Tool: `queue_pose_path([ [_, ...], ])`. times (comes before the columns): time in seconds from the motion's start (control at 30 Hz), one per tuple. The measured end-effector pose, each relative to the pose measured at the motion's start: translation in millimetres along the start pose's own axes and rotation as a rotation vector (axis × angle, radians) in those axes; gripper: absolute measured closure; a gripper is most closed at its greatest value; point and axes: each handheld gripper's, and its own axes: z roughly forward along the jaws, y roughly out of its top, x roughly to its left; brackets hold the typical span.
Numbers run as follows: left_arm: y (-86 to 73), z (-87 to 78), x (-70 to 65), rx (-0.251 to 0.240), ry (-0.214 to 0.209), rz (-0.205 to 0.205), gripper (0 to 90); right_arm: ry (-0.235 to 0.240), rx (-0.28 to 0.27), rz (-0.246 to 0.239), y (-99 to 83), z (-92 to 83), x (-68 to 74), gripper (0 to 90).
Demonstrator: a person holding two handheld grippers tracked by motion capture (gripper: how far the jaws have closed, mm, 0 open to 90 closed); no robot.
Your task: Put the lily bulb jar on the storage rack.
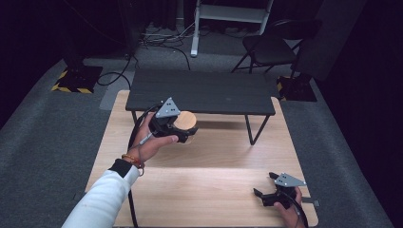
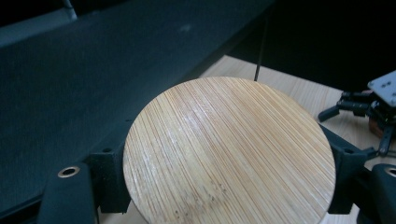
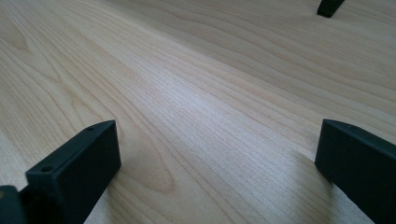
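I have the round bamboo lid (image 2: 229,154) clamped flat between the left gripper's (image 1: 178,128) jaws, lifted above the light wooden table (image 1: 209,185) just near of the black shelf (image 1: 199,92). My right gripper (image 1: 268,187) rests near-right, jaws spread wide, nothing between them.

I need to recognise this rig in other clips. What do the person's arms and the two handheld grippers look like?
Both grippers are black, each topped by a grey three-cornered plate with small holes: left gripper, right gripper. Blocky black jaws carry screw holes. A dark cable trails from each. The left arm wears a white sleeve with a dark cuff and an orange bracelet.
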Motion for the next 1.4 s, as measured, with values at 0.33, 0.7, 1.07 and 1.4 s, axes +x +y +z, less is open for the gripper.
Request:
queue_pose_path([
  [0.33,41.6,15.9,8.3,-0.021,-0.038,0.032,24.0,-0.004,-0.003,-0.004,-0.6,-0.2,1.2,0.0],
  [0.7,73.4,47.6,18.6,-0.005,-0.018,0.052,24.0,-0.001,0.000,-0.001,-0.2,-0.3,0.6,0.0],
  [1.07,81.9,78.1,32.5,-0.013,-0.022,0.041,23.9,0.004,0.000,-0.003,-0.2,-0.2,-0.2,0.0],
  [1.4,83.0,97.6,42.7,-0.020,-0.019,0.044,23.9,0.011,0.000,-0.009,-0.2,-0.2,-1.1,0.0],
])
